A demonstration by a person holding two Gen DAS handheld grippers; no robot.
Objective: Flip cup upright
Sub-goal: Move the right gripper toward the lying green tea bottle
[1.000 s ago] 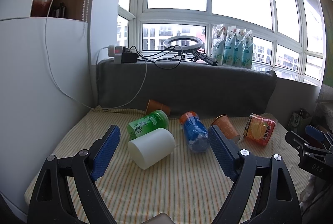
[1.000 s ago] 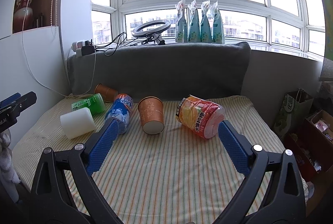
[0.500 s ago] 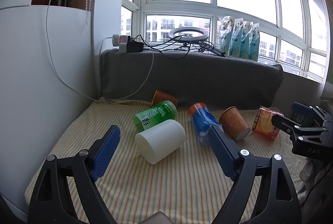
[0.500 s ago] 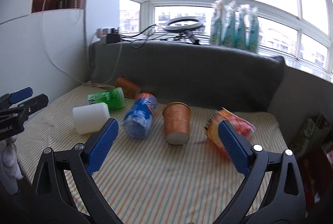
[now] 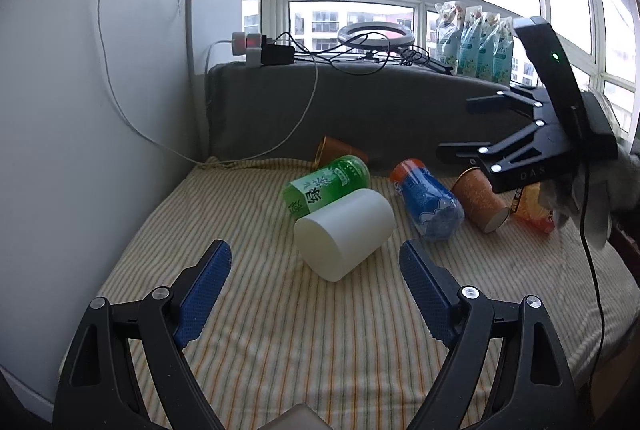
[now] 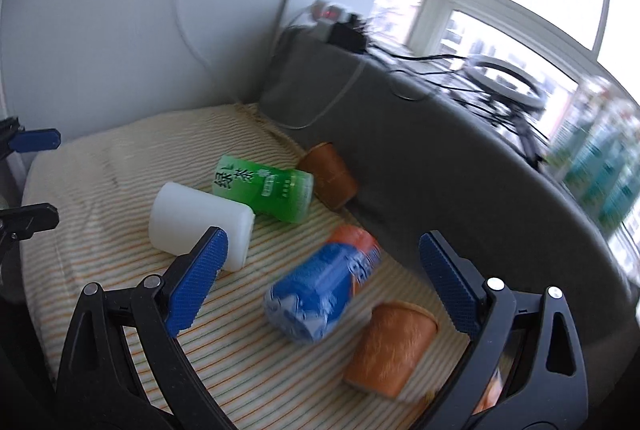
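White cup (image 5: 345, 232) on its side, apparently empty, beside green bottle (image 5: 326, 185)

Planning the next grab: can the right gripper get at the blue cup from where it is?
Probably yes. The right gripper is open, and the blue cup lies on its side between and just beyond the jaws. The orange cup lies close alongside and may get nudged.

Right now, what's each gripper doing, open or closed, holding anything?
Left gripper: open, holding nothing.
Right gripper: open, holding nothing.

Left gripper (image 5: 314, 266), right gripper (image 6: 322, 250): black frames, blue textured pads, silver screws.
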